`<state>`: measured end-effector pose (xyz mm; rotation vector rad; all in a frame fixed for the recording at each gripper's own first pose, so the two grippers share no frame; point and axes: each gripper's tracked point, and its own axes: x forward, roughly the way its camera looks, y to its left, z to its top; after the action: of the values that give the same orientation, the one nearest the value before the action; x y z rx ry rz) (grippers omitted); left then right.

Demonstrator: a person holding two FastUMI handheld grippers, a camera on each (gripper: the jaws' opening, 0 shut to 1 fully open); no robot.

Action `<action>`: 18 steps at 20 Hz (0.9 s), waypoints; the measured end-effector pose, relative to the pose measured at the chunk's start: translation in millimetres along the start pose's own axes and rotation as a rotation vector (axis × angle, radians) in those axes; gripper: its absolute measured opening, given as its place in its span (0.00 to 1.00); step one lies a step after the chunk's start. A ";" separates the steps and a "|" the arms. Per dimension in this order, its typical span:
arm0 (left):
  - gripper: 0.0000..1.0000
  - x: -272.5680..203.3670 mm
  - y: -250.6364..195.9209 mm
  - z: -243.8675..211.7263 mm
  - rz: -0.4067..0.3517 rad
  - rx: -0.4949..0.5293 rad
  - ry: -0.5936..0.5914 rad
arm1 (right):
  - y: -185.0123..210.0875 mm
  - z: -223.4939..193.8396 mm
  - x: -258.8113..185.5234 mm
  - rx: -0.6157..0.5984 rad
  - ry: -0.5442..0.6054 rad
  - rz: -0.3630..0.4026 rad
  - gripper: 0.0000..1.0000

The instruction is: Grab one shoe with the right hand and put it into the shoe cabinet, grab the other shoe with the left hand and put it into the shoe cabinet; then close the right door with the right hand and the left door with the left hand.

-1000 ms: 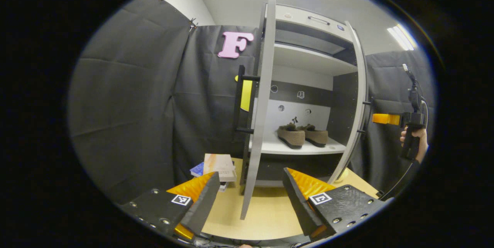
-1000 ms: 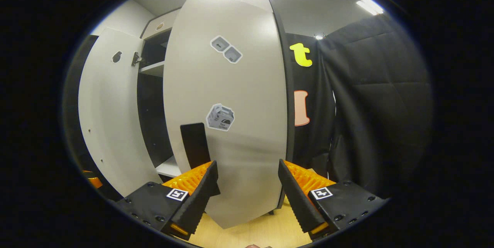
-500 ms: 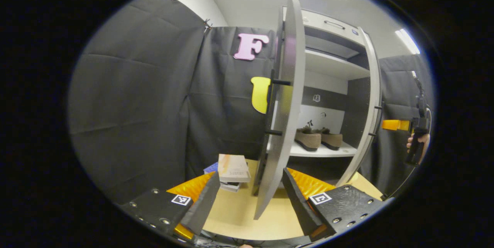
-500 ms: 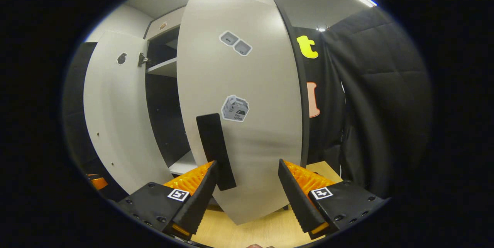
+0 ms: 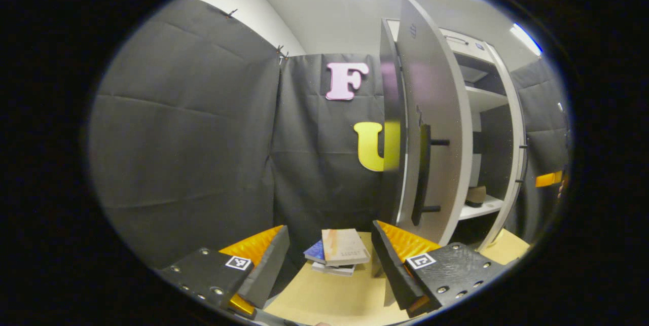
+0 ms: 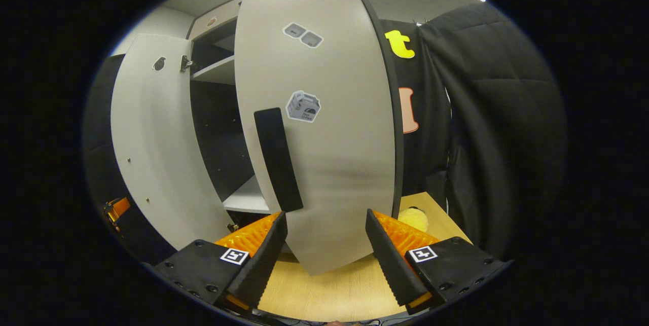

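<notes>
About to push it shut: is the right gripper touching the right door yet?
Cannot tell. In the right gripper view the right gripper is open with the right door close between its fingers, but the door's lower edge hides any contact or gap.

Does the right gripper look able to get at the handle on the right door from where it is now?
Probably yes. The right gripper is open and faces the outside of the right door, whose black handle stands just above its left finger, with nothing between them.
</notes>
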<state>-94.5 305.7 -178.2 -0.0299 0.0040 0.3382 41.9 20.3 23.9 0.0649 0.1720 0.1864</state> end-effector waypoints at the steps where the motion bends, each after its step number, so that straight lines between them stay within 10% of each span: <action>1: 1.00 6.9 4.9 3.1 -0.004 0.001 -0.009 | -1.9 -7.8 -1.1 -0.008 0.013 -0.004 0.99; 2: 0.87 15.9 9.3 9.2 -0.011 0.005 -0.019 | -6.3 -15.7 -2.2 -0.013 0.028 -0.017 0.98; 6: 1.00 52.5 4.4 24.9 -0.086 -0.007 -0.027 | -12.2 -57.7 -7.9 -0.030 0.116 -0.040 0.98; 9: 0.87 71.5 -8.5 40.8 -0.155 -0.017 -0.049 | -3.9 -78.2 -12.6 -0.006 0.160 -0.022 0.99; 10: 1.00 78.7 -16.8 45.3 -0.183 -0.031 -0.051 | 1.8 -80.1 -14.3 0.011 0.157 -0.004 0.99; 13: 0.87 94.4 -33.2 54.6 -0.239 -0.054 -0.054 | 16.1 -88.7 -20.6 0.046 0.156 0.039 0.99; 18: 1.00 106.5 -65.4 67.2 -0.317 -0.027 -0.062 | 15.6 -105.2 -30.9 0.026 0.167 0.016 0.99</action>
<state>27.6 281.3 -110.0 -0.0457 -0.0660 0.0221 -9.3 34.8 -73.2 0.0769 0.3402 0.2059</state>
